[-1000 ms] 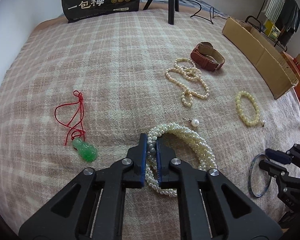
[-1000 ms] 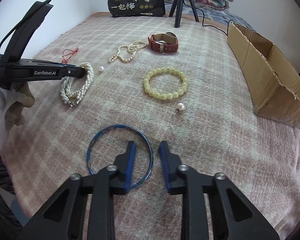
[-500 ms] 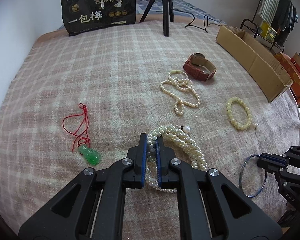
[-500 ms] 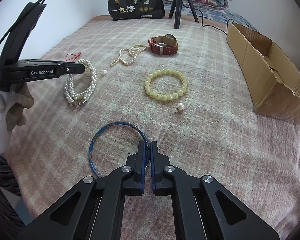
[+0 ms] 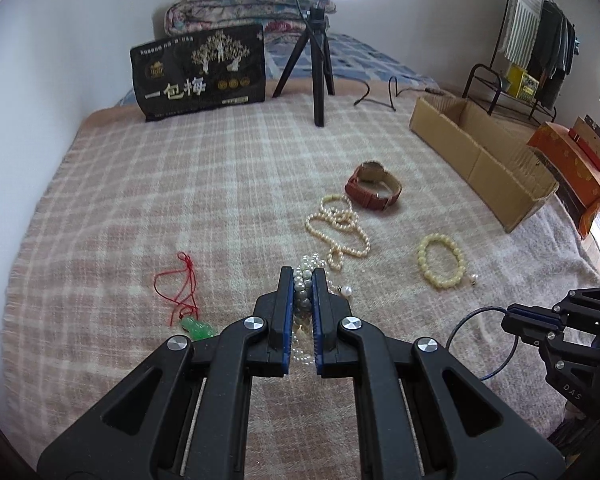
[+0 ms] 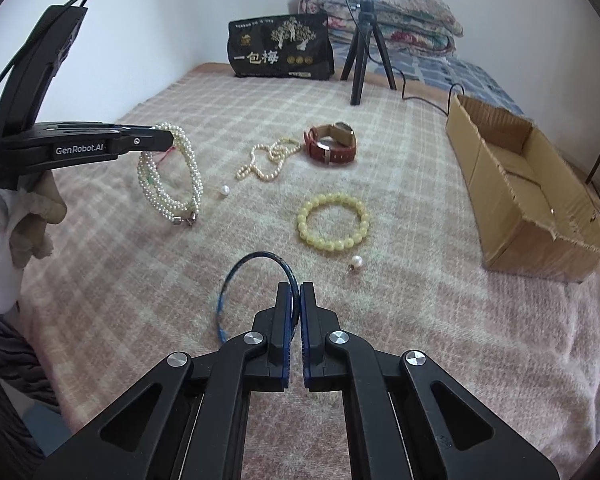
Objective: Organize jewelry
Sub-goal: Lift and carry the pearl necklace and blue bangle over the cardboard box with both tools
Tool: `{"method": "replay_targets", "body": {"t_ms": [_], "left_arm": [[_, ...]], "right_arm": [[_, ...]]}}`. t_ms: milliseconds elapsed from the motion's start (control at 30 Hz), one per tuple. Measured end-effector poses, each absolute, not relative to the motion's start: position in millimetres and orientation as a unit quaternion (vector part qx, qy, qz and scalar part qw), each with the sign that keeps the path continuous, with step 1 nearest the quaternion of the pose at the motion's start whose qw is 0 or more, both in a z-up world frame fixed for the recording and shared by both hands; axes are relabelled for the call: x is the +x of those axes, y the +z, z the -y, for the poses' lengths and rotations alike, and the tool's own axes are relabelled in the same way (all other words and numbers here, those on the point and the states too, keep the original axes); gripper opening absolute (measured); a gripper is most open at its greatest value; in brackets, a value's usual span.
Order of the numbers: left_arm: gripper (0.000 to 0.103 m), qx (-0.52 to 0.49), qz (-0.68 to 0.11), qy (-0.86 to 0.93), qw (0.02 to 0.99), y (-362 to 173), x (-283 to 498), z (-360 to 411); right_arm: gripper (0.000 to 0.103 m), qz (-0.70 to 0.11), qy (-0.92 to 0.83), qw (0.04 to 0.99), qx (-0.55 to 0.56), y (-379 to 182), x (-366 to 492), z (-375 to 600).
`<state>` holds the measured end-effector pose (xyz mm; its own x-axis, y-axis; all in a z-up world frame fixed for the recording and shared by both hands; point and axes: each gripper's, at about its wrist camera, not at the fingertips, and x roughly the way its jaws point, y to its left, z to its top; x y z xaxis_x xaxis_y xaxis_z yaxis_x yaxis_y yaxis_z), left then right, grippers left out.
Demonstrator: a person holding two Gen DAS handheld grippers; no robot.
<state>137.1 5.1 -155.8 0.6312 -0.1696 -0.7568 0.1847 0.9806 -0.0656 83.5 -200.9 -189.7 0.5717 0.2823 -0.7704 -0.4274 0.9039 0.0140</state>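
Observation:
My left gripper (image 5: 302, 276) (image 6: 171, 141) is shut on a multi-strand white pearl bracelet (image 5: 303, 296) (image 6: 172, 184), which hangs lifted above the plaid blanket (image 5: 180, 200). My right gripper (image 6: 295, 292) (image 5: 510, 314) is shut on a thin blue bangle (image 6: 244, 276) (image 5: 484, 344), raised off the blanket. On the blanket lie a yellow bead bracelet (image 6: 332, 220) (image 5: 440, 260), a loose pearl necklace (image 6: 266, 160) (image 5: 338, 224), a brown leather watch (image 6: 332, 144) (image 5: 374, 190), two pearl earrings (image 6: 356, 262) (image 6: 225, 190) and a green pendant on a red cord (image 5: 196, 328).
An open cardboard box (image 6: 520, 188) (image 5: 480, 152) lies at the right. A black snack bag (image 5: 198, 72) and a tripod with ring light (image 5: 320, 64) stand at the back. Folded quilts (image 6: 396, 16) lie behind. A clothes rack (image 5: 540, 40) stands far right.
The right gripper closed on the blue bangle and lifted it. The left gripper raised the pearl bracelet off the blanket, and both views tilted up.

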Motion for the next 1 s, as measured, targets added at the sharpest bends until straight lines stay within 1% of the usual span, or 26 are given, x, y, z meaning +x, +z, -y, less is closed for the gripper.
{"method": "replay_targets", "body": {"t_ms": [467,1000], "left_arm": [[0.006,-0.003,-0.364,-0.114,0.924,-108.6,124.6,4.9],[0.006,-0.018,-0.317,-0.156,0.935,-60.8,141.9,58.0]], "right_arm": [[0.002,-0.348,0.182,0.916,-0.085,-138.0,83.0,216.0],[0.002,-0.285,0.115,0.949,-0.071,-81.2,99.7,275.3]]}}
